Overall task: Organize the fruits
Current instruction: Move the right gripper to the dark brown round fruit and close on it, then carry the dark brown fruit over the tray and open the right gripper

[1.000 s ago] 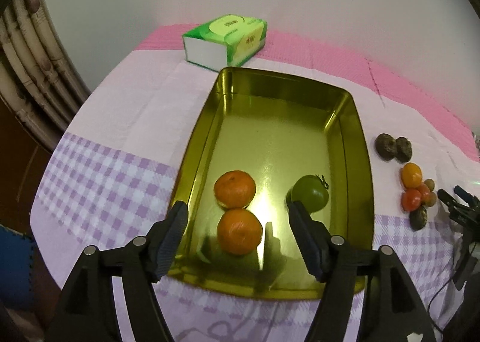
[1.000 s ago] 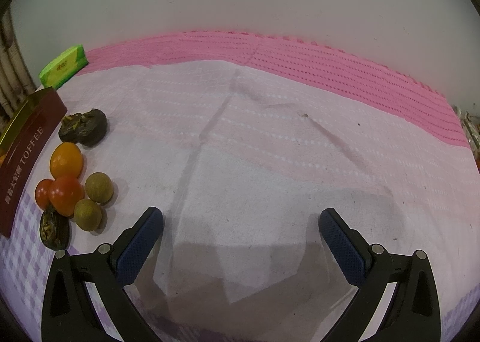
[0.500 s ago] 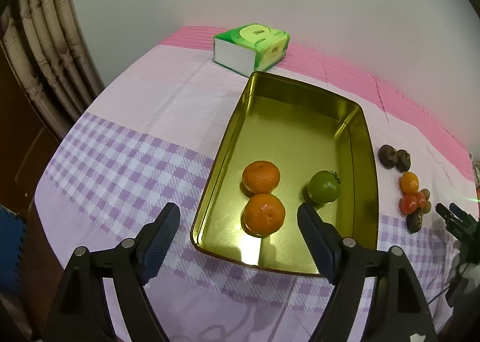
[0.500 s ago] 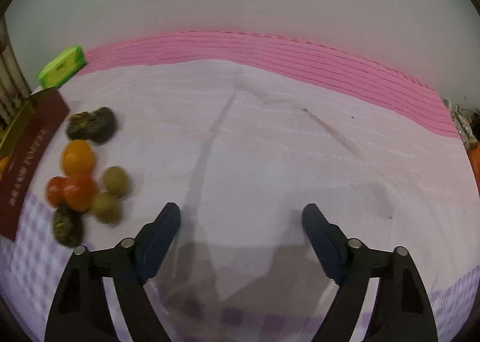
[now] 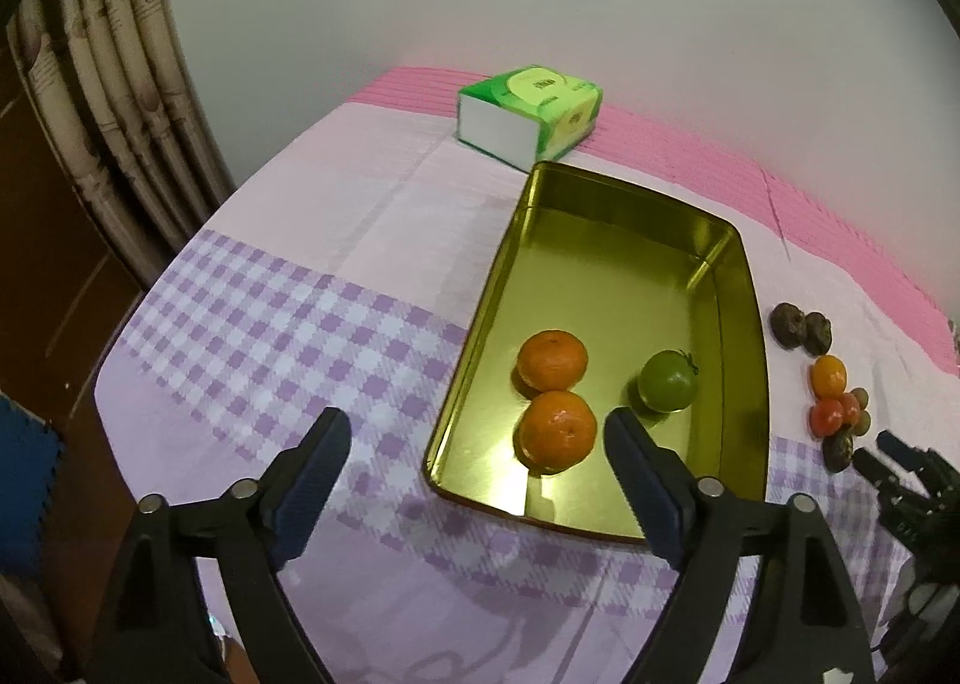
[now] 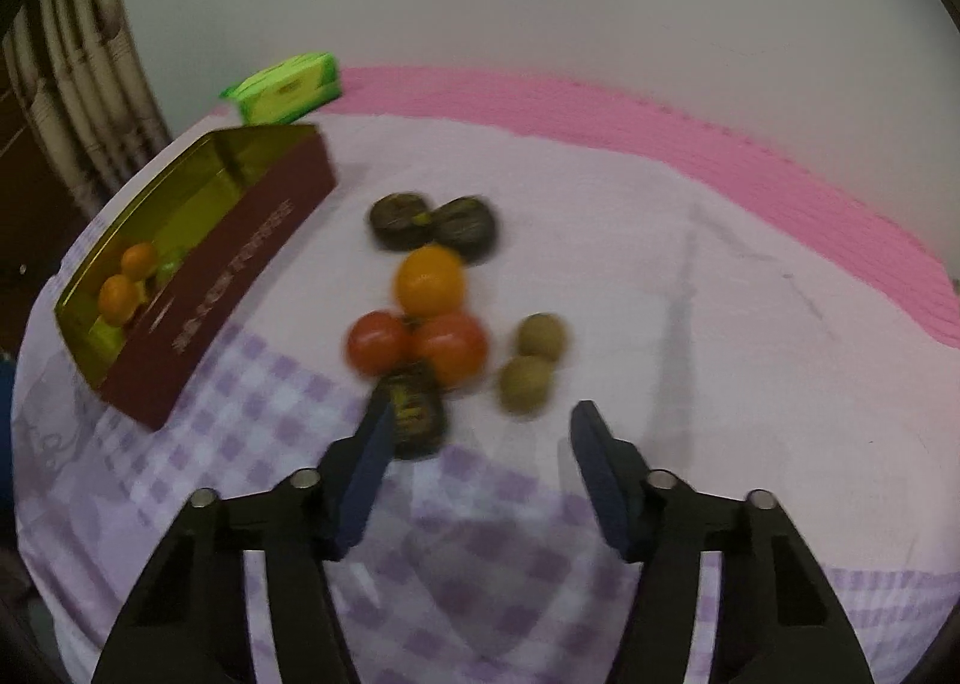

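Note:
A gold tin holds two oranges and a green tomato. My left gripper hovers over the tin's near left corner, its jaws opening, nothing between them. Right of the tin lies a pile of small fruit: an orange one, two red tomatoes, two brownish-green balls and dark wrinkled fruits. My right gripper stands just before the pile, jaws closing on nothing. A dark fruit lies by its left finger.
A green tissue pack lies behind the tin near the wall. The tablecloth is lilac check in front and pink at the back. A curtain hangs at the left past the table edge. The tin's outer wall is maroon.
My left gripper drew back and left from over the tin and its jaws widened. My right gripper swung left onto the fruit pile and its jaws narrowed.

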### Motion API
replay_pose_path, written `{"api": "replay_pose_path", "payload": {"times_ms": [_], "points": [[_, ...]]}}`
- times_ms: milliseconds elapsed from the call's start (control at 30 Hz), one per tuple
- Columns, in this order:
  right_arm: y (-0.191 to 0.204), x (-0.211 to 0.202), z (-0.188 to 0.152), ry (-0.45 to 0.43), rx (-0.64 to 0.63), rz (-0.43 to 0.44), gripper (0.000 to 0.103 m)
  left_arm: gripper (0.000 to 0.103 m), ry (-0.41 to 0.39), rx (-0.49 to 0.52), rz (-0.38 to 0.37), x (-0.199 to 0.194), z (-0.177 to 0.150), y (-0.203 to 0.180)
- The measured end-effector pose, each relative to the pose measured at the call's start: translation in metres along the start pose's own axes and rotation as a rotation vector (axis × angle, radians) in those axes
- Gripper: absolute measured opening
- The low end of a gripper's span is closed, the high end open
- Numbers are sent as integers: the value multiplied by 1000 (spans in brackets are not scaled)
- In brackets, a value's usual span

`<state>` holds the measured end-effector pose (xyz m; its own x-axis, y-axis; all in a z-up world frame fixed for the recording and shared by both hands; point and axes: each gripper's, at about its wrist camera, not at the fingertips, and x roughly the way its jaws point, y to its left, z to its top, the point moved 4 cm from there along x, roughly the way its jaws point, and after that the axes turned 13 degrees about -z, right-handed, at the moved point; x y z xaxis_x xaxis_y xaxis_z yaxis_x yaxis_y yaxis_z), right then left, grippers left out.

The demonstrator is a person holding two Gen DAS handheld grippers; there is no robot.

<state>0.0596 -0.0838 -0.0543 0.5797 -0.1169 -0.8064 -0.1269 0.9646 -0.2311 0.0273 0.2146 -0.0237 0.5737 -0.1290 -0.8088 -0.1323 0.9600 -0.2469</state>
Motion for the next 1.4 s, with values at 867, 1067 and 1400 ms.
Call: {"api": "replay_pose_path", "payload": {"times_ms": [867,1067,1400], "points": [[30,7,0,52,-26,9,37,97,1,-126,19,-9,-6,37],[51,-16,22,2,-64,59,37,97,-11,-169,29,-13,-5,47],[138,-47,65,-73,-199,212,37,99,-31,-244,50,-23,-5,69]]}}
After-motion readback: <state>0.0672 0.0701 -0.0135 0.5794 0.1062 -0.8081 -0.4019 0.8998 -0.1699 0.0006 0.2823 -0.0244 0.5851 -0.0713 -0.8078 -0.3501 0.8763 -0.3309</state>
